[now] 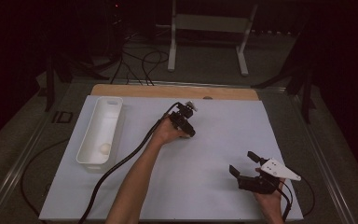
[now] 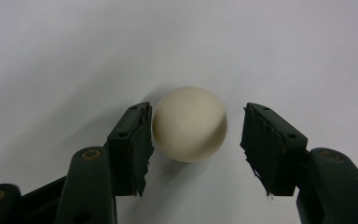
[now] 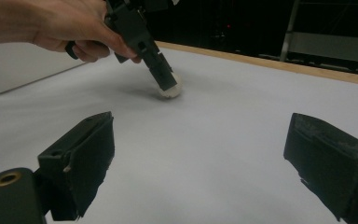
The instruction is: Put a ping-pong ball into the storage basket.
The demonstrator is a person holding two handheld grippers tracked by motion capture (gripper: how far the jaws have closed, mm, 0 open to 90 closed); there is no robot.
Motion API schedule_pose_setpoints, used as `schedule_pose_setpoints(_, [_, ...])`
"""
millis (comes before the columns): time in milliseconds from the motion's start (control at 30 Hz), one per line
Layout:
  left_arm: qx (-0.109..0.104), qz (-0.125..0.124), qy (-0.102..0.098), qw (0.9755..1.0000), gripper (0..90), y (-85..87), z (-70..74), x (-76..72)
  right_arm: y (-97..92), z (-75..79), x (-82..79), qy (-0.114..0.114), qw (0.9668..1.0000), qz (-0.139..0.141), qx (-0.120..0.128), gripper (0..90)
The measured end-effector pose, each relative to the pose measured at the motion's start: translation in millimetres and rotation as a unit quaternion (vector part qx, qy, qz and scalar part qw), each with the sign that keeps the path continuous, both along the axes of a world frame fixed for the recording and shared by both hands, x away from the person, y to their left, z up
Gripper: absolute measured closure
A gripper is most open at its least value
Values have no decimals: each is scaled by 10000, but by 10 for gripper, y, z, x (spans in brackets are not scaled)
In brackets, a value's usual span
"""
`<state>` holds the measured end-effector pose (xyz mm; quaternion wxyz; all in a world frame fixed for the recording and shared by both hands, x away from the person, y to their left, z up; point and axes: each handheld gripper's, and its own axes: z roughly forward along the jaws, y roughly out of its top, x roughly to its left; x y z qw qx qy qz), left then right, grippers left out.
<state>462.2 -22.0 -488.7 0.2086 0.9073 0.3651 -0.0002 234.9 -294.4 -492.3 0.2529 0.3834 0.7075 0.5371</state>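
Ball (image 2: 189, 124), cream, round, resting on the white board (image 1: 214, 140) a little toward the far edge, roughly midway between the left and right edges. It sits between the jaws of the left gripper (image 2: 196, 126). In the left gripper view one pad looks to be touching the ball's side; the other stands just off it with a sliver of board showing. Jaws narrow, not yet pressing from both sides. Judgement: a pick in hand, the gripper brought down steeply from above so the pads straddle the ball at its widest part and it cannot roll away.

Tray (image 1: 100, 130), white and oblong, lies along the left edge of the board; a second pale ball (image 1: 104, 148) rests at its near end. Likely the drop place.

Right gripper (image 1: 244, 164) is near the right near corner, well apart from the ball, jaws wide with nothing between them. Seemingly parked clear of the work.
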Motion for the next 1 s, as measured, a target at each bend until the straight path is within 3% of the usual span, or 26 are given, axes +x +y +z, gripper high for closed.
schedule_pose_setpoints(167, [93, 26, -38, 9999, 443, -12, -54, -3, -2, 1, 0, -5, 10000, -9, 13, 84])
schedule_pose_setpoints(300, [92, 132, -92, 9998, 508, -15, -62, 6, -2, 0, 0, 0, 10000, 1, 2, 84])
schedule_pose_setpoints(500, [116, 147, -73, 9998, 512, -3, -54, 11, -4, 0, 0, 5, 10000, 5, 8, 84])
schedule_pose_setpoints(1000, [110, 145, -231, 9996, 512, 68, 109, -13, -1, -2, -3, 13, 10000, 4, -4, 84])
